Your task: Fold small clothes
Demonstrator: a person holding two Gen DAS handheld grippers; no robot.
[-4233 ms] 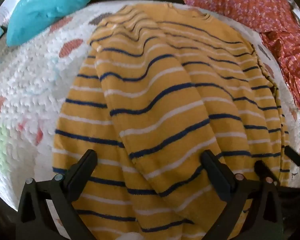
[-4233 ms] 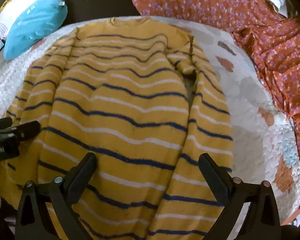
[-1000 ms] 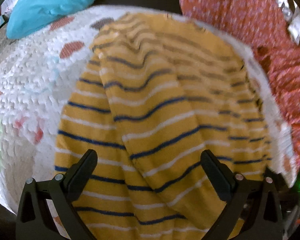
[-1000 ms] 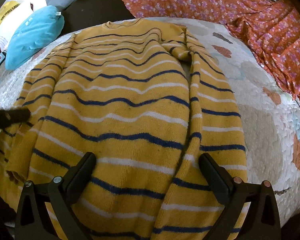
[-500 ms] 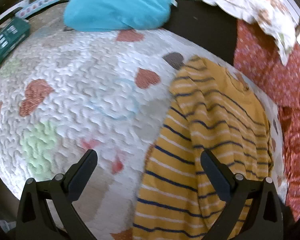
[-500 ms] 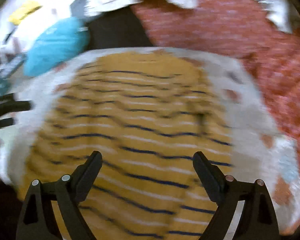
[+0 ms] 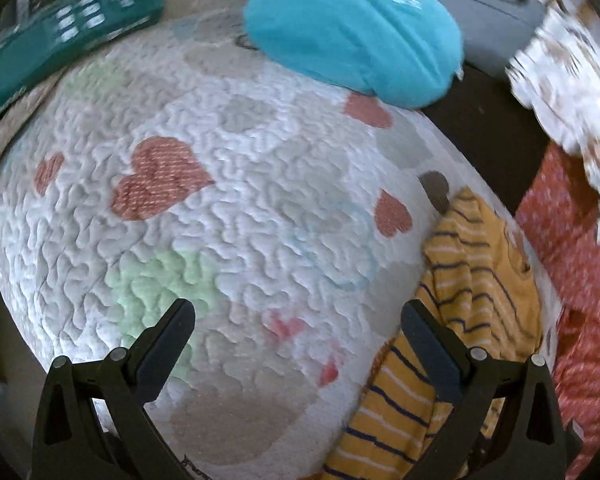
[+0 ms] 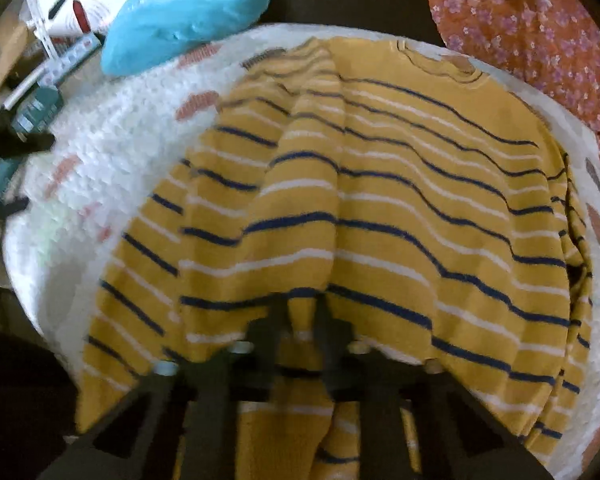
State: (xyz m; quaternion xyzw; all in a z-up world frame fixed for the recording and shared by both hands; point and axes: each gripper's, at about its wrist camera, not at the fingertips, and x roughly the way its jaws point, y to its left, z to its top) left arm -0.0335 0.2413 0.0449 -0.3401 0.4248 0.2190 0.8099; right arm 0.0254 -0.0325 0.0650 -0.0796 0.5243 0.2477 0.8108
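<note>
Right gripper is clamped on the near hem of the mustard-yellow knit sweater with navy and white stripes; its two black fingers are drawn together, with a ridge of fabric pinched between them and pulled up into a raised fold that runs away from the camera. Motion blur softens the fingers in the right wrist view, but the closed pinch is legible.

Left gripper has its black fingers spread wide apart with nothing between them. It hangs above a bare part of the white quilted blanket with coloured heart patches. In that view the sweater lies at the blanket's right edge, just behind the right-hand finger.

The sweater lies on the blanket with its collar toward the far edge and its hem toward the near edge. Its body is spread over the right half of the blanket, and one striped sleeve is folded along the left side of the body.

A turquoise soft cushion rests at the far edge of the blanket, overlapping it. A dark green box with white print sits beyond the far-left corner. An orange-red floral fabric lies past the blanket's right edge, and a white patterned cloth hangs above it in the left wrist view.
</note>
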